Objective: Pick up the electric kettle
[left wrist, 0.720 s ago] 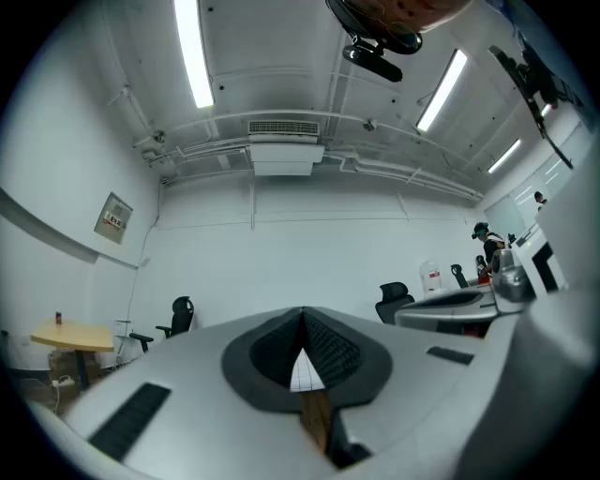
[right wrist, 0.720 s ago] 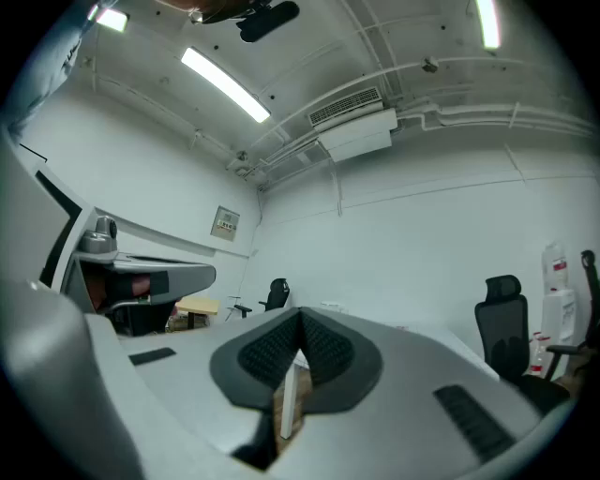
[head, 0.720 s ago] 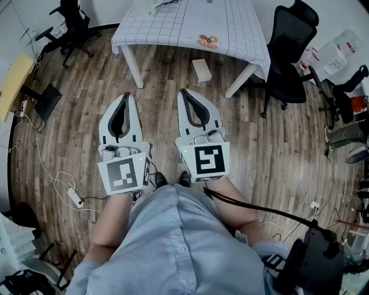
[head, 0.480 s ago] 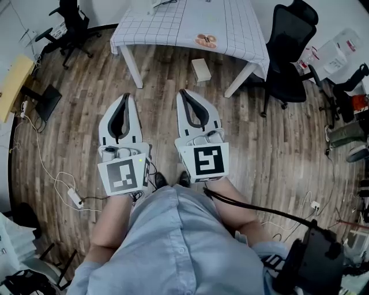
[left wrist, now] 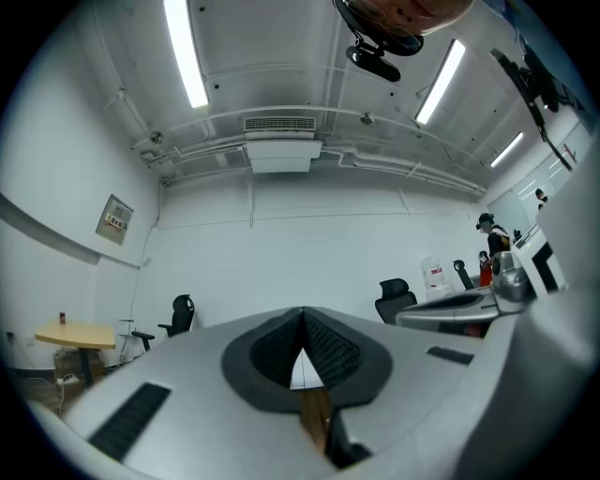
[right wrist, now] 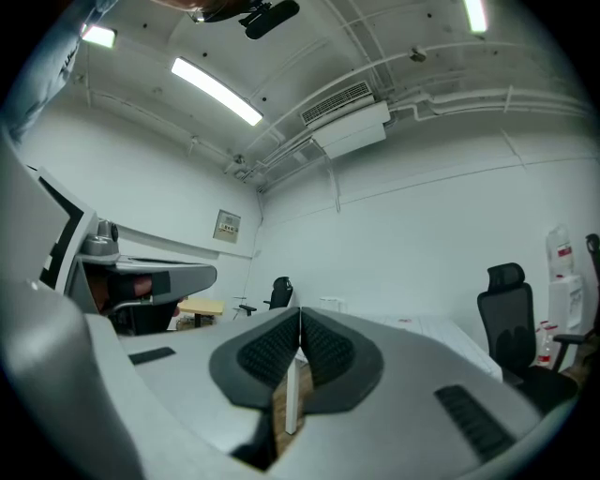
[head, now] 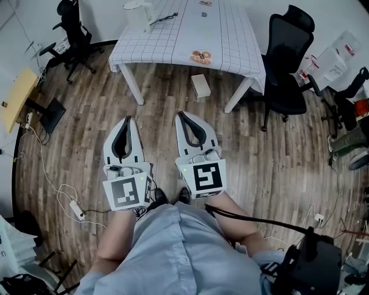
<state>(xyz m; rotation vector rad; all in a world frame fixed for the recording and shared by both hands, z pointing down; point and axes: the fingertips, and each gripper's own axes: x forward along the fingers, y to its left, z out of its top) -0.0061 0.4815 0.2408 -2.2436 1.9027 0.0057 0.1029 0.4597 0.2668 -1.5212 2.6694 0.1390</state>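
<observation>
- Electric kettle (head: pixel 140 11): I take it to be the white thing on the table's far-left part, approx 11 o'clock from me. It's too small to be sure. It's untouched and well apart from both tongs.
- Black cord-like thing (head: pixel 165 17) lies just beside it at its 3 o'clock. Maybe its lead; can't tell if it's attached.
- Table (head: pixel 230 34) w/ checked cloth stands at 12 o'clock. The kettle's on the side away from me, so I judge I must get closer or go round before any grip.
- Small dish (head: pixel 200 56) sits by the table's near edge. A box (head: pixel 201 86) is on the floor below it.
- Left tongs (head: pixel 128 119) & right tongs (head: pixel 180 114) are side by side in front of my body, aimed at 12 o'clock, approx level. That's a carry posture, I'd say, as nothing's in reach.
- Both have their jaws pressed together w/ nothing between. No point spreading them before I'm at the kettle.
</observation>
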